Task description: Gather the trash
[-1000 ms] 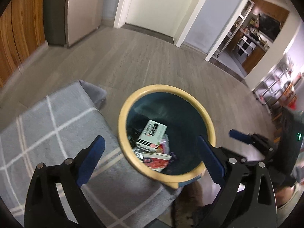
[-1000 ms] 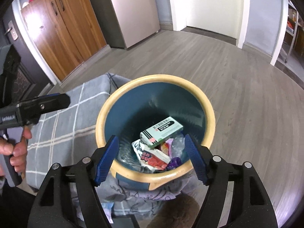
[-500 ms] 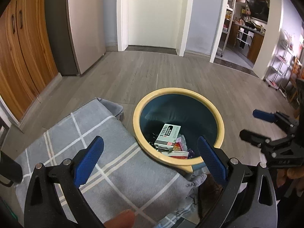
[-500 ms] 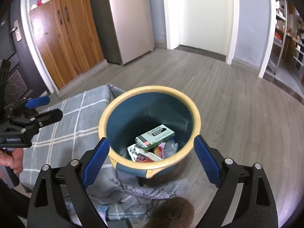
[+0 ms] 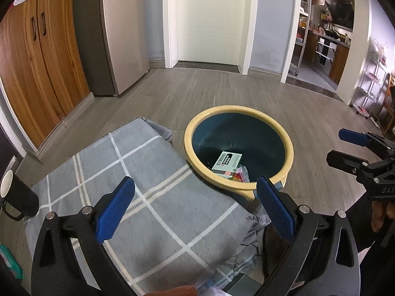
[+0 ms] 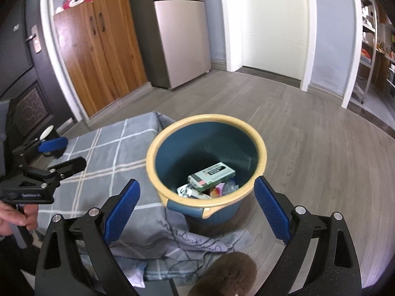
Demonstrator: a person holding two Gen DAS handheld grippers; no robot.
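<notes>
- A round trash bin (image 6: 206, 159), blue with a cream-yellow rim, is standing on the grey wood-look floor (image 6: 321, 148), touching the corner of a surface draped in a grey checked cloth (image 5: 153, 197).
- Trash is lying at the bottom of the bin: a white and green carton (image 6: 211, 174) with a dark band of print is resting on top of crumpled wrappers (image 6: 223, 188). The print on the carton is too small to read in either view.
- The right gripper (image 6: 196, 209) is hovering near the bin with its blue-padded jaws opening, nearly as wide as they go; nothing is lying between the pads, and the bin is showing beyond them.
- The left gripper (image 5: 195, 209) is hanging over the cloth with its jaws spread wide and nothing in them.
- In the right wrist view the left gripper's black body is carrying small white lettering that is too blurred to make out; in the left wrist view the right gripper (image 5: 345, 148) is showing the raised letters "DAS" at the frame edge.
- A dark mug (image 5: 17, 194) with a white interior is lying tilted at the cloth's left edge.
- A brown furry object (image 6: 224, 273) is sitting on the floor below the bin.
</notes>
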